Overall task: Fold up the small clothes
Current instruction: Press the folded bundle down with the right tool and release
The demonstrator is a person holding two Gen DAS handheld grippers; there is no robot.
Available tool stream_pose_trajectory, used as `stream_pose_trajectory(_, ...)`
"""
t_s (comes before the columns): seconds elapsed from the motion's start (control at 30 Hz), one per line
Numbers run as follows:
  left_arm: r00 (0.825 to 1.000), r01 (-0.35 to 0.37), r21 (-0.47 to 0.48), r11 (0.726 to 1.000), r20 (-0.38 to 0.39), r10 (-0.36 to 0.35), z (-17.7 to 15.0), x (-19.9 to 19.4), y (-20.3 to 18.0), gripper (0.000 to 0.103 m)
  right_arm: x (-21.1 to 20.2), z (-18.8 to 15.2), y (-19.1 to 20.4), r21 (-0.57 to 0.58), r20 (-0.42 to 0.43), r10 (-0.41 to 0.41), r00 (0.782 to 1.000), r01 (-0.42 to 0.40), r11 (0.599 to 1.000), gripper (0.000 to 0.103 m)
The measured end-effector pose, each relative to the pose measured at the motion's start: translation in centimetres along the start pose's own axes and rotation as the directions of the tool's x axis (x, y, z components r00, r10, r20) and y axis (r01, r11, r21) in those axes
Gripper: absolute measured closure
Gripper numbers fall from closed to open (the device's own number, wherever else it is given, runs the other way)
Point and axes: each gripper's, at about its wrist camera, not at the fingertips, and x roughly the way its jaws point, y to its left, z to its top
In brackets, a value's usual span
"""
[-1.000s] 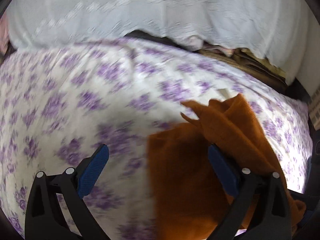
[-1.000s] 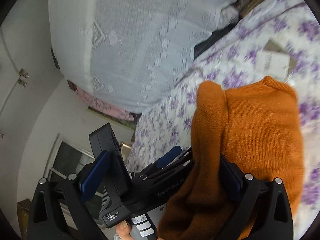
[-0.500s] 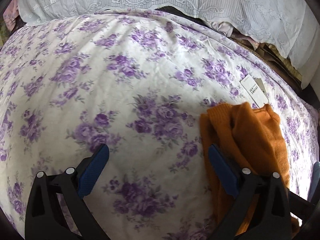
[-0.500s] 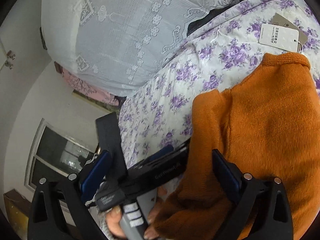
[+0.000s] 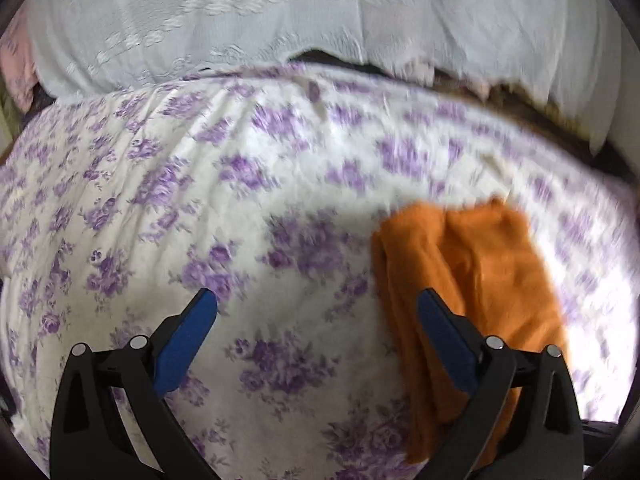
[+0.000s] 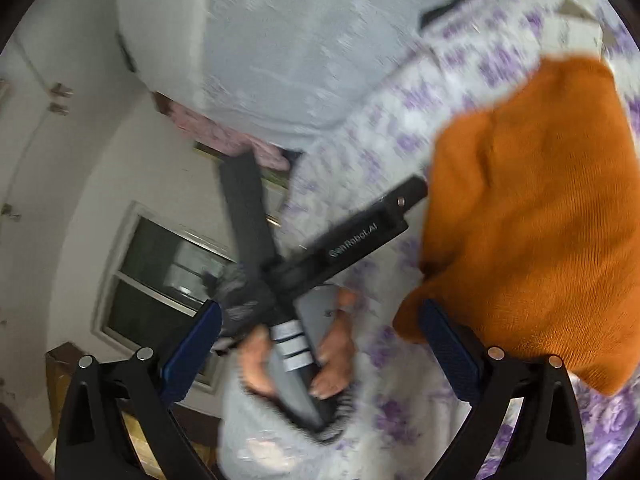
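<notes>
Left tool (image 5: 316, 320) and right tool (image 6: 320, 328) both spread wide, gripping nothing. Orange knit garment (image 5: 472, 280) lying folded on the floral bed (image 5: 240, 184), toward its right edge, beside the left tool's right finger.

An orange knit garment (image 5: 480, 272) lies on the floral bedsheet (image 5: 200, 200), at about four o'clock in the left wrist view. It is folded lengthwise into a narrow, roughly rectangular bundle, with one fold ridge running along its left side and a crease down the middle. In the right wrist view the same orange knit garment (image 6: 532, 208) fills the three o'clock side, its ribbed texture plain, its edges rumpled.
</notes>
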Motion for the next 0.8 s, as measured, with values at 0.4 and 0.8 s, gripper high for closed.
stream_pose_trajectory(0.4,0.995,-0.057,-0.039,0.998,-0.079,0.054,-1.2,3.5,1.3,0.005,-0.2,-1.0,-2.0,0.051,-0.024,0.047,0.999,-0.046,0.998,0.003)
stream_pose_trajectory(0.8,0.993,-0.013,0.033,0.999,0.116,0.009,-0.5,-1.8,-1.6,0.005,-5.6,3.9,0.0,0.018,0.082,0.183,0.980,-0.185,0.983,0.003)
